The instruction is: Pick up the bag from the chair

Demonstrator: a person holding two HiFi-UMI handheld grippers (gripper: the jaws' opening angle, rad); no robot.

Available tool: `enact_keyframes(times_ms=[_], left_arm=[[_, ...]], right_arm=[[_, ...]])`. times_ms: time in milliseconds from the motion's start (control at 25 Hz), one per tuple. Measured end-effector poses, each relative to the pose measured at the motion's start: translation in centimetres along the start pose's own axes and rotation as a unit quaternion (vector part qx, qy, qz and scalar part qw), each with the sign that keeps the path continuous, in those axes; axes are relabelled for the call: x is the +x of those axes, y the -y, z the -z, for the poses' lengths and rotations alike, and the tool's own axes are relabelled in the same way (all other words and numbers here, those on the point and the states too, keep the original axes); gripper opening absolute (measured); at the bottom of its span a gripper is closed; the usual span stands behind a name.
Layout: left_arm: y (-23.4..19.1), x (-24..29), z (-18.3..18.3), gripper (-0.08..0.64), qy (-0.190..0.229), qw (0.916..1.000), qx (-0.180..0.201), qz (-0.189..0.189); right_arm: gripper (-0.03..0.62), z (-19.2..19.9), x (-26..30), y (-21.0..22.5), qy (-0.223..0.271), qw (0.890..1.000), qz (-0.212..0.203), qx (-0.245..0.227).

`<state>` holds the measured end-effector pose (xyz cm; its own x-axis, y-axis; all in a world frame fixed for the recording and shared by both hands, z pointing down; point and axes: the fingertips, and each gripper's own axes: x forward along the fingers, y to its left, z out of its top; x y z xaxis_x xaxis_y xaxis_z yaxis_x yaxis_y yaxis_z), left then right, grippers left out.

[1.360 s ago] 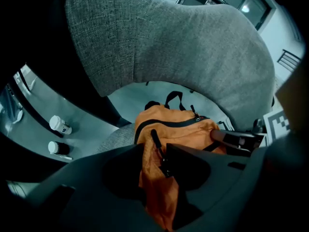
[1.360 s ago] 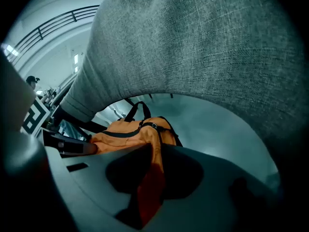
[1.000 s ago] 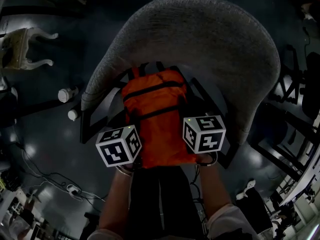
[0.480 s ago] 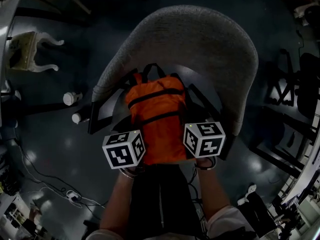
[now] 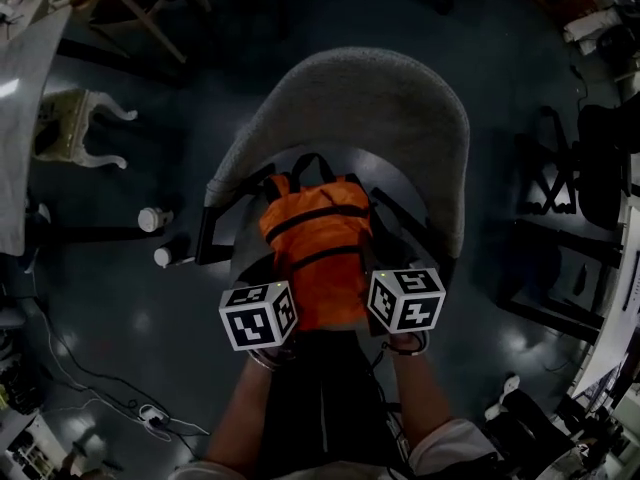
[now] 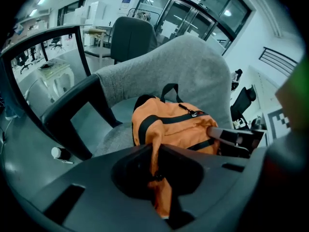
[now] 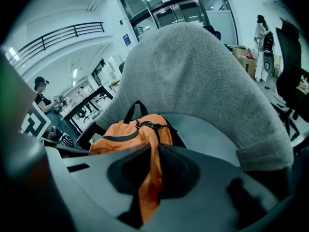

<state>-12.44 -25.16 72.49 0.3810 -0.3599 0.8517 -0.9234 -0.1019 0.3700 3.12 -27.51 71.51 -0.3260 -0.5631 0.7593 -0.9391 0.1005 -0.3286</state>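
Since both grips have bitten, bag [image 5: 315,243]: orange with black straps, lying on the chair [image 5: 390,98] seat. The carry loop is toward the backrest and the near edge is drawn up at the seat front.
Left gripper [image 6: 157,178]: the jaws have just been closing and are now almost together. They pinch a fold of the bag's orange fabric at the seat-front corner on your left.
Right gripper [image 7: 150,178]: it has also just closed to a narrow gap, clamped on an orange fold at the seat-front corner on your right.
Chair: grey shell with dark armrests. The bag's bulk appears still borne by the seat.
Meaning for the task: you have your hold at two corners. The lift looks begun but not done, because only the near edge has come up.
Against a second ago: chair and bag show smaller in the head view. Your marker cubes stay at the bag's near edge, and the bag keeps its place on the seat.
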Motion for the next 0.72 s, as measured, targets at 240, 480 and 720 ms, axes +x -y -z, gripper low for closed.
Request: enact_keyframes(times_ms=[240,480,720], left_arm=[[2.1,-4.2,1.2,0.034,0.012,0.9995,0.022,0.02],[4.6,-8.7,1.7,0.031,0.033,0.998,0.027,0.047],[5.6,-11.8,0.6,0.031,0.043,0.9964,0.046,0.057]], right_arm=[[0.054,0.2,-4.8,-1.5,0.012,1.0,0.002,0.027],[0.054,0.2,-10.2,-2.6,0.034,0.999,0.021,0.026],[0.052,-0.5,-13.3,-4.1,0.051,0.998,0.024,0.03]])
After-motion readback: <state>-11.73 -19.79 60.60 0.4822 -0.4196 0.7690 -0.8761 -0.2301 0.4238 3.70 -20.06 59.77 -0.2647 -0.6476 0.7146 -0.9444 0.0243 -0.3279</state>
